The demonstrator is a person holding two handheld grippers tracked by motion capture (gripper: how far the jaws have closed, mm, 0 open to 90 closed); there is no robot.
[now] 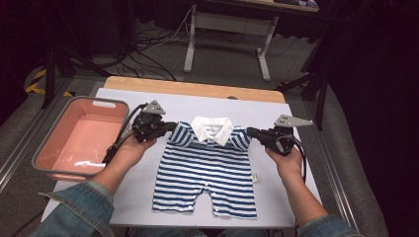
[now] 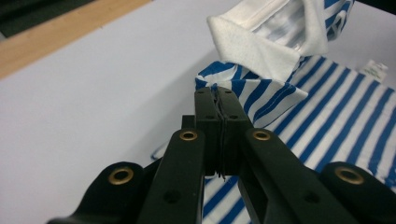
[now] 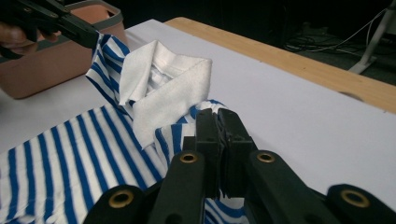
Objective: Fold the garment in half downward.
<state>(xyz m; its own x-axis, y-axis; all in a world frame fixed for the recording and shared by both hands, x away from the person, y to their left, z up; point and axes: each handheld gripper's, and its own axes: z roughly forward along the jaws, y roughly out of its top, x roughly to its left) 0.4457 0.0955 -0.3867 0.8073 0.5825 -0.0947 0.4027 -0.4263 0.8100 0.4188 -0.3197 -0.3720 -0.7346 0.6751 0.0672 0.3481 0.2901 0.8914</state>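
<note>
The left gripper (image 1: 170,127) has its jaws pressed together on the edge of one short sleeve of the striped romper (image 1: 207,173), a thin fold of blue-and-white cloth pinched between the pads. The right gripper (image 1: 252,132) is clamped the same way on the other sleeve. So the romper hangs between the two sets of fingers at its shoulders, its white collar (image 1: 212,129) midway between them.

There is one romper, one collar, two grippers, and one pink basin (image 1: 81,138).

The romper lies flat on the white table cover (image 1: 138,197), front up. Its long axis runs from the collar, on the far side, to the two short legs on the person's side. The basin stands beside the romper, past the left gripper.
</note>
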